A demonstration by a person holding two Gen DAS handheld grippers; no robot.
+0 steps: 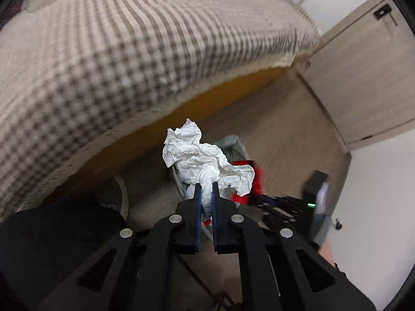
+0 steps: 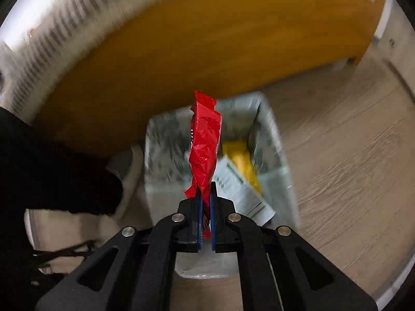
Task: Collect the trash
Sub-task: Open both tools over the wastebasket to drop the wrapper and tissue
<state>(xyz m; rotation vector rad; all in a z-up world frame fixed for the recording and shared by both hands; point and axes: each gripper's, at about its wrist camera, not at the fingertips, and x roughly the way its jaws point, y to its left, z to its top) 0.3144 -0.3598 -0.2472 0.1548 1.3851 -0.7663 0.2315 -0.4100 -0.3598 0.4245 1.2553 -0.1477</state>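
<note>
My left gripper [image 1: 206, 185] is shut on a crumpled white tissue [image 1: 205, 159] and holds it in the air above the floor, beside the bed. My right gripper [image 2: 206, 185] is shut on a red plastic wrapper [image 2: 205, 145] that stands up from the jaws, directly over a bin with a clear liner [image 2: 269, 140]. Inside the bin lie a yellow packet [image 2: 242, 160] and a printed white paper [image 2: 238, 191]. In the left wrist view the bin [image 1: 234, 142] shows partly behind the tissue, with the red wrapper [image 1: 247, 180] and the right gripper [image 1: 282, 204] beside it.
A bed with a checked cover [image 1: 109, 59] and orange wooden side [image 2: 197, 44] stands just behind the bin. Wood-look floor [image 2: 342, 160] spreads to the right. A pale cupboard door [image 1: 363, 77] is at the far right. A dark-clothed leg and a shoe [image 1: 119, 194] are at the left.
</note>
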